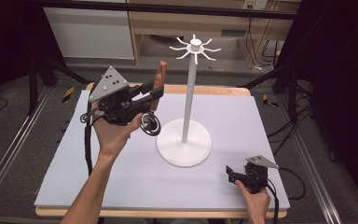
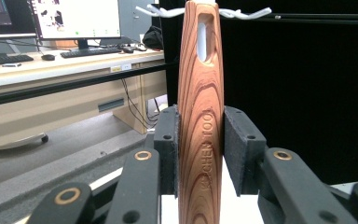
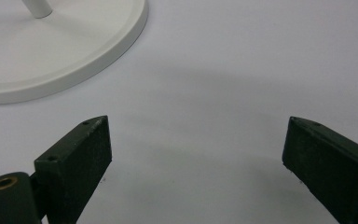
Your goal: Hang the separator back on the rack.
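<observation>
**Watch the hook**

Left claw shut tight on tool, held upright between its pads. Right claw wide open, holding nothing, low by the stand. Hooks just above the tool's hole. Might miss a hook, bump it, tip the stand. Could slip too.

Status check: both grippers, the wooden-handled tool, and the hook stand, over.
Left gripper shut on wooden kitchen tool handle, held upright. Right gripper open, low over the mat. Hook stand right of the tool, nothing between.
</observation>
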`<action>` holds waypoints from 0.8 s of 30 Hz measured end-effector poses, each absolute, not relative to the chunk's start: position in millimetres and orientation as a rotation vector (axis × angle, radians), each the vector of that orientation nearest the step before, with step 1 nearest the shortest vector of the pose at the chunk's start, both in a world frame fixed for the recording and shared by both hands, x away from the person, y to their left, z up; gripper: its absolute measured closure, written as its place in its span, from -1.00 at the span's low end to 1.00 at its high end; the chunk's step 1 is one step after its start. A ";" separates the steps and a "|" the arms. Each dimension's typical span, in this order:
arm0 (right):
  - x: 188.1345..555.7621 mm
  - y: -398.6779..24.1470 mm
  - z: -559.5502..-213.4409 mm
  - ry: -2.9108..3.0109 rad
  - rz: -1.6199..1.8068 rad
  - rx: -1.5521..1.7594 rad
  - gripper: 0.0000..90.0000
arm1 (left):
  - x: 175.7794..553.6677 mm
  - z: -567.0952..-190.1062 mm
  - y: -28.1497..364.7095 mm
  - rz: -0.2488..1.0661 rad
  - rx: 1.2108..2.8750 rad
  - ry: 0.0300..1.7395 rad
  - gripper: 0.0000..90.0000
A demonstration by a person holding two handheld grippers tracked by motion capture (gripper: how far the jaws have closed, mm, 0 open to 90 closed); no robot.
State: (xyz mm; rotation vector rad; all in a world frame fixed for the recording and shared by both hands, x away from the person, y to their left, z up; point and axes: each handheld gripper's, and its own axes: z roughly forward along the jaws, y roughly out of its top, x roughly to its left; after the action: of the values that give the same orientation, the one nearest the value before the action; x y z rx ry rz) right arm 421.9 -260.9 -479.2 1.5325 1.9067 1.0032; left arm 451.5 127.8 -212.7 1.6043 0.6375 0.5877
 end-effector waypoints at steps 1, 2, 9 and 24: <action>421.8 -260.5 -479.1 1.903 1.005 1.541 -0.81 | 452.0 -209.5 125.5 0.584 1.604 0.630 0.50; 421.8 -260.5 -479.1 1.903 1.005 1.541 -0.81 | 452.0 -209.5 125.5 0.584 1.604 0.630 0.50; 421.7 -261.6 -478.7 1.903 1.005 1.536 -0.81 | 455.0 -202.5 116.7 0.592 1.617 0.619 0.50; 421.3 -262.4 -478.4 1.904 1.002 1.534 -0.81 | 467.4 -196.9 104.6 0.589 1.640 0.626 0.50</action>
State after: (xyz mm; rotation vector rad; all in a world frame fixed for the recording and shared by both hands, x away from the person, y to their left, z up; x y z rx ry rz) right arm 421.3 -262.4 -478.4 1.5339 1.9042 1.0016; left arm 467.4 104.6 -196.9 1.6398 0.6263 0.5886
